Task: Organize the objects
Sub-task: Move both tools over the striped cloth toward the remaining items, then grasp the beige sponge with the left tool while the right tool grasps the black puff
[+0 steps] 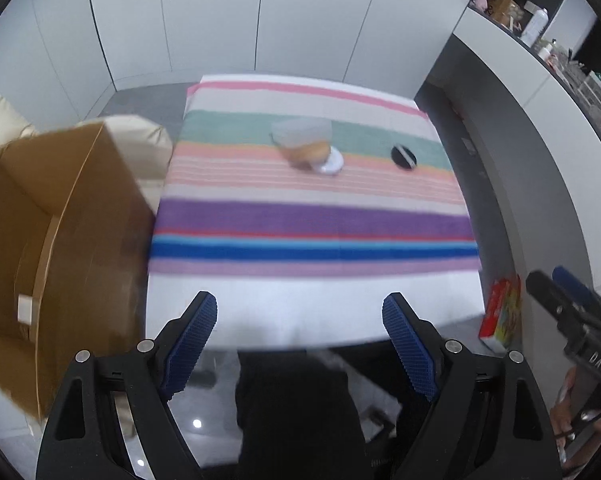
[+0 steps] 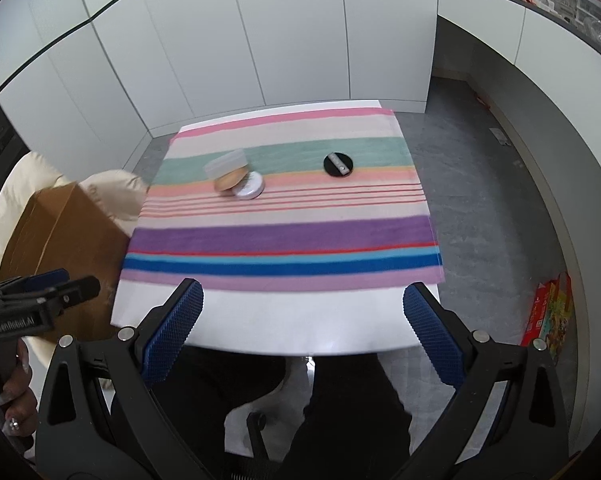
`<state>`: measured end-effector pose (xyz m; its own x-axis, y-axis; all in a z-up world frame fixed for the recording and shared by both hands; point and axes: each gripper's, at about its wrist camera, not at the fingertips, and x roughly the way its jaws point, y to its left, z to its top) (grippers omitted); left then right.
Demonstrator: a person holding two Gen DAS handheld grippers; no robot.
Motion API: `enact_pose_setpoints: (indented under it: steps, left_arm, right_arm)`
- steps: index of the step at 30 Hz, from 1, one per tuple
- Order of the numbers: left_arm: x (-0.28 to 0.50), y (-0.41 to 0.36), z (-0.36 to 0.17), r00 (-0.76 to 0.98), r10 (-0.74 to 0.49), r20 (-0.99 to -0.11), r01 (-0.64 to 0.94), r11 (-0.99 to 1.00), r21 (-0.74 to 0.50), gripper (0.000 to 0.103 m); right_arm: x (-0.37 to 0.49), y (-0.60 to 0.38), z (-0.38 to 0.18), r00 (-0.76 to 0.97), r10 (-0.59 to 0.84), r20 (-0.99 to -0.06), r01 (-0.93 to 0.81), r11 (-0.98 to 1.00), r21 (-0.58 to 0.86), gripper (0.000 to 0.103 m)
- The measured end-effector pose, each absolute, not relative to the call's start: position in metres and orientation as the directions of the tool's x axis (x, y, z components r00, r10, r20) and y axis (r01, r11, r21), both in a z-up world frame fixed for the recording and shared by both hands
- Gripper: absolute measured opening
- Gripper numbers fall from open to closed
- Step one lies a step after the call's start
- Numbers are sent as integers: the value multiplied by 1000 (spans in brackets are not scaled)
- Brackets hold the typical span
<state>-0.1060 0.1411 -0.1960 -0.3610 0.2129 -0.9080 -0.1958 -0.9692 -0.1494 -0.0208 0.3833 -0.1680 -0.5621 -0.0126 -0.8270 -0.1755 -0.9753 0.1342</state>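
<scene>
The blue ribbed fingers [image 1: 196, 344] of the left gripper [image 1: 300, 320] are being held spread and empty over the striped cloth-covered counter [image 1: 312, 224]; the frosted plastic tub [image 1: 302, 136] should be approached squarely. In the right view, the right gripper [image 2: 304, 312] is being held apart too, near the flat black round disc [image 2: 338, 165].

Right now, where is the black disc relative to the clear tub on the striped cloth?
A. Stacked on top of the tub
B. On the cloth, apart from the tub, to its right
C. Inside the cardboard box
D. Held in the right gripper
B: the black disc lies flat on the cloth, with bare fabric between it and the tub; both grippers are open and hold nothing.
</scene>
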Motion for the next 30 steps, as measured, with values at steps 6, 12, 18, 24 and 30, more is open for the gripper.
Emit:
enact_pose_setpoints:
  steps: [6,12,18,24,30]
  left_arm:
    - [-155,159,-213,-371,201,-907,-197,-971,-135,89]
    - [-213,174,-263,-326,135,-936,-162,-983,-86,89]
    - [-263,183,-314,-272,141,-952,-85,-989,-122,89]
    - [-300,196,-339,-301,131,-945,-60,-991,-118,89]
    - [-333,202,-363,-295,161,-942,-34,-987,-158,89]
  right_arm:
    - [-64,405,-200,-529,-12,-848,-206,-968,142,102]
    - [-109,424,-240,-475,-49,-879,-221,-960,173,102]
    - [-161,442,-289,-449,-75,-890,-244,-948,203,102]
    - [-212,455,-329,-457,-46,-888,-250,-952,178,102]
    - [-255,461,-355,-493,-44,-869,-218,-961,172,102]
